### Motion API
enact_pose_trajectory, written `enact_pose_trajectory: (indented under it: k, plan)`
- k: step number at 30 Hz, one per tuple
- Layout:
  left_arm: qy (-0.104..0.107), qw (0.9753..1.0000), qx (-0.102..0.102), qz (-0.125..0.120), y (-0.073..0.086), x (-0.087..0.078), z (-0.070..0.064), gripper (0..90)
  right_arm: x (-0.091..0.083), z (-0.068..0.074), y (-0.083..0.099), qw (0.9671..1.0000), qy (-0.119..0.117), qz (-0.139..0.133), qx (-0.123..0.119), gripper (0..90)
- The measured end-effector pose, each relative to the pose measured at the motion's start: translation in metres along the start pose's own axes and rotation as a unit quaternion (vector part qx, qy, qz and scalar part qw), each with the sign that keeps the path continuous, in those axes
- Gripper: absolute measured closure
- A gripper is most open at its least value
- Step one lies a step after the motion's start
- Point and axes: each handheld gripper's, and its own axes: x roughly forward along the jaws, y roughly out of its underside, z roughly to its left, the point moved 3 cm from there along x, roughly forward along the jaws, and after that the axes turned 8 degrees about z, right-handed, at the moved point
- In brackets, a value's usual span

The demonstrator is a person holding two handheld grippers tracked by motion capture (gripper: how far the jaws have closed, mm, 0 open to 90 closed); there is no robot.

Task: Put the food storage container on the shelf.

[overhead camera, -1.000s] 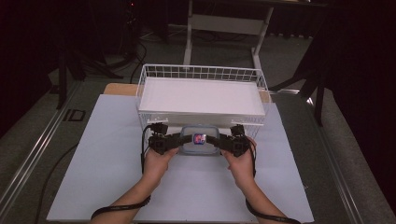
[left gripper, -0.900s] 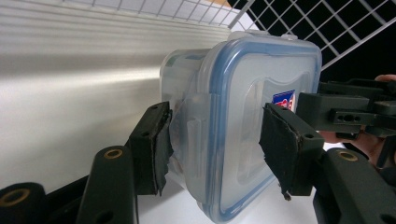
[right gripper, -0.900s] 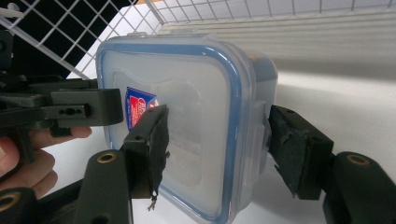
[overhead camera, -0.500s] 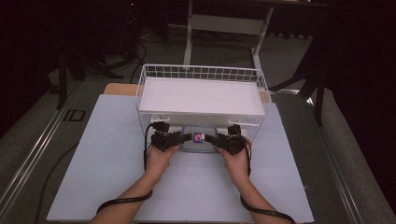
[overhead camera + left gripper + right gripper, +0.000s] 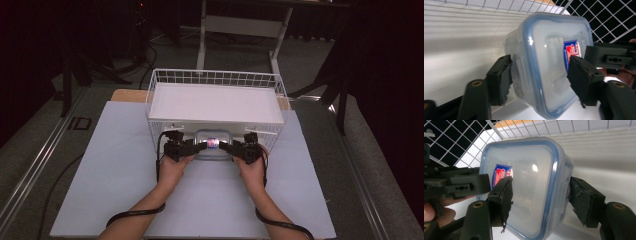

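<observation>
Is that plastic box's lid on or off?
On. The blue-rimmed lid sits flush on the box, both grippers clamping lid and base together.

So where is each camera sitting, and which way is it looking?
High view: above the person's side of the table, looking forward and down at the wire basket; both forearms come in from below.
Left gripper view: rides the left gripper, looking along its black jaws at the plastic box.
Right gripper view: rides the right gripper, facing the same box from the other side.
Both gripper views share the box's red and blue label.
</observation>
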Motion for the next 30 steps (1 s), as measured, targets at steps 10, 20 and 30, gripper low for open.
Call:
enact_pose_trajectory:
  k: [10, 20, 30]
  plan:
    - [-0.009, 0.9999, -0.009, 0.000, -0.005, 0.010, 0.005, 29.8, 0.004, -0.003, -0.002, 0.9992, 0.036, -0.017, -0.005, 39.5]
    - [-0.054, 0.9971, 0.047, -0.025, -0.005, -0.001, -0.003, 25.9, -0.013, 0.016, -0.001, 0.9931, 0.074, -0.030, -0.085, 39.7]
    - [-0.048, 0.9907, 0.107, -0.070, 0.026, -0.043, -0.022, 6.9, -0.015, 0.042, 0.031, 0.9912, 0.041, -0.014, -0.125, 84.3]
